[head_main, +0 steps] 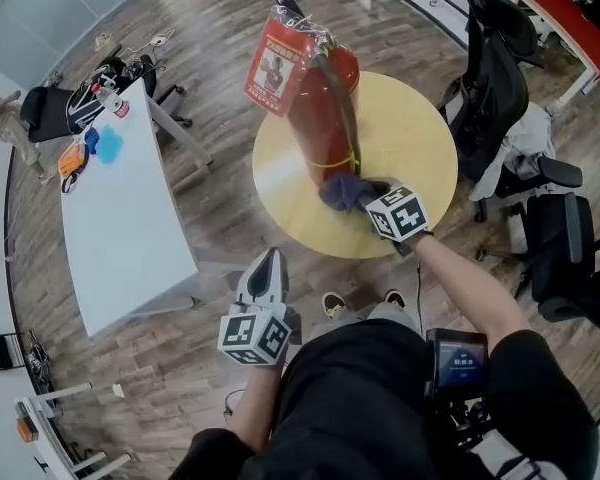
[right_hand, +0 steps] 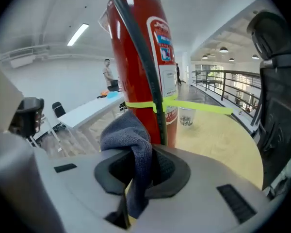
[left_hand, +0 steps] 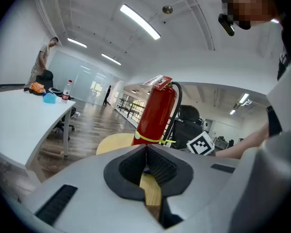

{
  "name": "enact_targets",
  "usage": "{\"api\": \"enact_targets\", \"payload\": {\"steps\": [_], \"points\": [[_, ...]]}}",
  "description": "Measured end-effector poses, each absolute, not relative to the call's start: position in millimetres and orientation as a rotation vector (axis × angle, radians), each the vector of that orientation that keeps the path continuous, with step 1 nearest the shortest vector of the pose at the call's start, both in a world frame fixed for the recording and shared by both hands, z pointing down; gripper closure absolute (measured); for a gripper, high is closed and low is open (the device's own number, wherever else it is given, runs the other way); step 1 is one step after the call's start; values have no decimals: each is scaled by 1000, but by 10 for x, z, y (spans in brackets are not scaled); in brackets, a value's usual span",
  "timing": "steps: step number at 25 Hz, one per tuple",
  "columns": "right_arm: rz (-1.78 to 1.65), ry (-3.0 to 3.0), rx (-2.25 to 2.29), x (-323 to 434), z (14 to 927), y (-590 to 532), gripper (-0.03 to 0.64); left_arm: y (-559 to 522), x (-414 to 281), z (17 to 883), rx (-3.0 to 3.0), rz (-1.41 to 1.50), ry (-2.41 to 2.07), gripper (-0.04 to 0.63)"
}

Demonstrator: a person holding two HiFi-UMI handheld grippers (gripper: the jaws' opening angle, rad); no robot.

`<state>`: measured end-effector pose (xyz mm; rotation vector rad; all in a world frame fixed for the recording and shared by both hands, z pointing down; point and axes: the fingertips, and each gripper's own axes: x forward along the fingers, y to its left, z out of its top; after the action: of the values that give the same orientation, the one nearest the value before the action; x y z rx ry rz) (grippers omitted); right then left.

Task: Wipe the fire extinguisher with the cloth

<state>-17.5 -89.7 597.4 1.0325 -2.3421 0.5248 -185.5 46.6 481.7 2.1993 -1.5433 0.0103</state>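
Note:
A red fire extinguisher (head_main: pixel 325 103) with a black hose and a red tag stands upright on the round yellow table (head_main: pixel 410 148). My right gripper (head_main: pixel 363 196) is shut on a blue-grey cloth (head_main: pixel 342 190), which rests against the lower body of the extinguisher (right_hand: pixel 145 57). The cloth (right_hand: pixel 131 144) hangs bunched between the jaws in the right gripper view. My left gripper (head_main: pixel 268 268) is held back below the table's near edge, shut with nothing in it. From the left gripper view the extinguisher (left_hand: pixel 155 113) stands ahead, apart from the jaws.
A long white table (head_main: pixel 120 218) with a bottle and small blue and orange items lies to the left. Black office chairs (head_main: pixel 500 78) crowd the right side. A paper cup (right_hand: pixel 186 115) stands on the round table behind the extinguisher. The floor is wood.

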Motion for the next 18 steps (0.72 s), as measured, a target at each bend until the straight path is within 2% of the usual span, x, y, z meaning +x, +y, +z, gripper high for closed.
{"api": "enact_targets", "payload": {"steps": [4,11,18], "points": [[383,-2503,923,48,5445,-589,558,454,-1617,4724,2217,27,-1551,572],[53,-2854,917,640,3896,-58,558,384,-790,4256,2353,-8,-1549,572],[10,-2883,1010,1160,3788,377,558,531,90,4138,2456,1,-1517,572]]}}
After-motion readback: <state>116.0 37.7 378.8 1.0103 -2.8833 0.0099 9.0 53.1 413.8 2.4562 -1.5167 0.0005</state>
